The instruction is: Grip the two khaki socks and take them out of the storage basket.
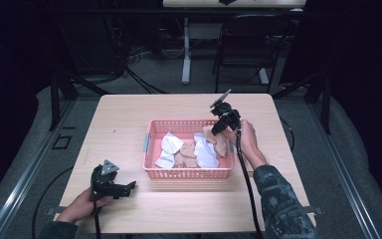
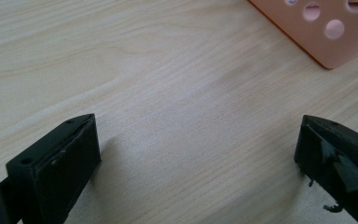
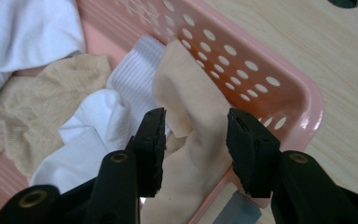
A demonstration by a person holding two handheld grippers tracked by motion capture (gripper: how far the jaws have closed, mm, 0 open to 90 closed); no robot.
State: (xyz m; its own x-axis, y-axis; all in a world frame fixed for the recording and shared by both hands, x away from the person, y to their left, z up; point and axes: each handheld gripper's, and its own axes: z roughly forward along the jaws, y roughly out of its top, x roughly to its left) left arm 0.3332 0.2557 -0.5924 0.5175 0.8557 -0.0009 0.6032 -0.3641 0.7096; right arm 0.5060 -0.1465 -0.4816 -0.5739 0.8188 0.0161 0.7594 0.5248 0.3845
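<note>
Over the basket's right end, the right gripper gaped astride a beige sock, which might snag neighbouring white socks; the left gripper rested released.

This looks like a lab or recording studio set up for filming handling work, not a home. A lone pale wood tabletop stands on grey carpet, ringed by dark curtains to the left and right. Metal rails run along the floor on both sides. Beyond the far edge, loose cables trail over the floor near a black folding chair and the white leg of another desk.
</note>
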